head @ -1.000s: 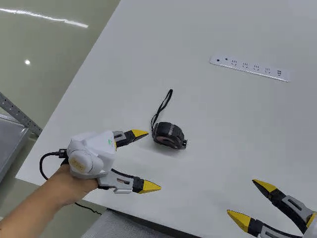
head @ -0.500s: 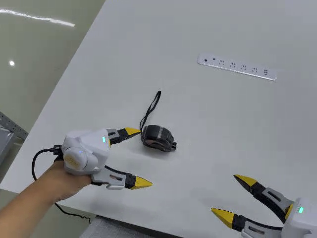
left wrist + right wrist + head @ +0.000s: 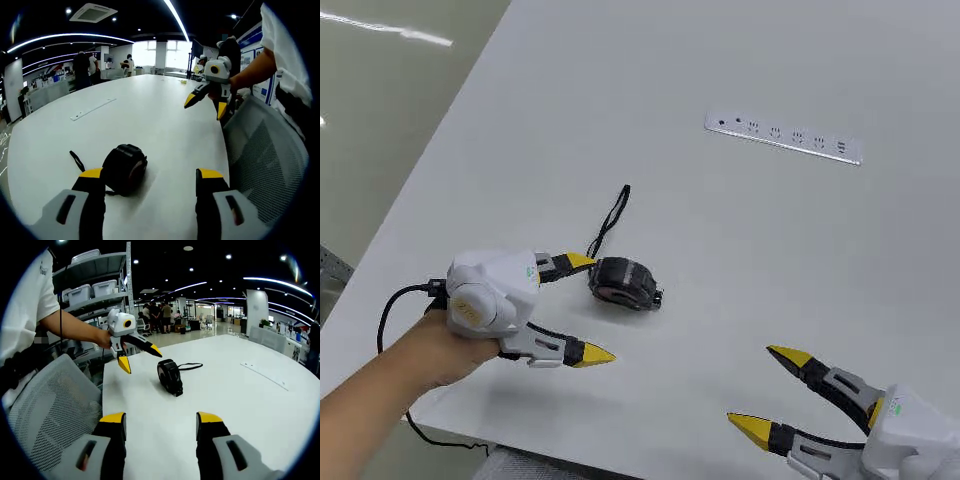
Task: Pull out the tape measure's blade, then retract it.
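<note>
A black tape measure (image 3: 625, 283) with a black wrist strap (image 3: 610, 215) lies on the white table (image 3: 720, 220); its blade is inside. My left gripper (image 3: 582, 310) is open just to its left, and one yellow fingertip (image 3: 578, 261) almost touches the case. In the left gripper view the tape measure (image 3: 124, 167) sits just ahead of the left-hand jaw, partly between the two. My right gripper (image 3: 772, 388) is open near the table's front edge, well apart from the tape measure (image 3: 170, 375).
A white power strip (image 3: 783, 137) lies farther back on the table. A grey mesh chair (image 3: 50, 405) stands at the table's near edge. Shelving with bins (image 3: 95, 290) and several people (image 3: 160, 315) stand in the background.
My left gripper has closed in on the tape measure, its upper tip now beside the case. My right gripper has come up further onto the table. The head camera has shifted.
</note>
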Motion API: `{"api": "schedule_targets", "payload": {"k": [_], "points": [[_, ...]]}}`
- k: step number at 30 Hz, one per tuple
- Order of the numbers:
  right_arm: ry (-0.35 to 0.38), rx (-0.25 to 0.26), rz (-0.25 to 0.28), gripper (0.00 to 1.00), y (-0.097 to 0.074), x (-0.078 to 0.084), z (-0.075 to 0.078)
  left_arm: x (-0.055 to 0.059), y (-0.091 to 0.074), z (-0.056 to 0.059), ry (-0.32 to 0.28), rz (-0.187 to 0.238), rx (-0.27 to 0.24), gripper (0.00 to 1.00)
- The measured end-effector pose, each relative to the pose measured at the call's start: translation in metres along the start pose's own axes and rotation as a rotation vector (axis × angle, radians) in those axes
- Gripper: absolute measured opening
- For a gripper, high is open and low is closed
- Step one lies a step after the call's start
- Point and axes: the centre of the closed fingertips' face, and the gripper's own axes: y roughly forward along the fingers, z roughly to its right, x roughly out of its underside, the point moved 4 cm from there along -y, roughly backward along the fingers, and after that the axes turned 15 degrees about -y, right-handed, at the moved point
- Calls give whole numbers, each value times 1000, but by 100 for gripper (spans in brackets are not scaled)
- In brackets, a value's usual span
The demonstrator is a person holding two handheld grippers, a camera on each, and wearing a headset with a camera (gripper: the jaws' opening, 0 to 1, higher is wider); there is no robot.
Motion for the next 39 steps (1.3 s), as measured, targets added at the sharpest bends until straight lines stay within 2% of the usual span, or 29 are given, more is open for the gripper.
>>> {"api": "schedule_targets", "payload": {"k": [4, 11, 17, 19, 20, 21, 24, 33, 39], "points": [[1, -12, 5, 56, 4, -2, 2, -3, 6, -5, 3, 5, 8, 71], [-4, -20, 12, 53, 12, 0, 6, -1, 14, -16, 7, -4, 8, 69], [1, -28, 16, 53, 16, 2, 10, 3, 23, -24, -1, -33, 22, 65], [2, -30, 15, 53, 18, 3, 10, 6, 26, -27, 21, -45, 24, 66], [6, -33, 12, 53, 19, 4, 10, 5, 27, -29, 22, -38, 25, 66], [9, -36, 10, 53, 20, 5, 10, 6, 28, -30, 1, -45, 27, 66], [11, -39, 7, 52, 21, 6, 10, 8, 30, -35, 22, -54, 21, 65], [15, -53, -4, 51, 25, 11, 13, 8, 36, -42, 36, -61, 46, 62], [18, -59, -11, 51, 28, 14, 16, 11, 45, -45, 54, -87, 68, 57]]}}
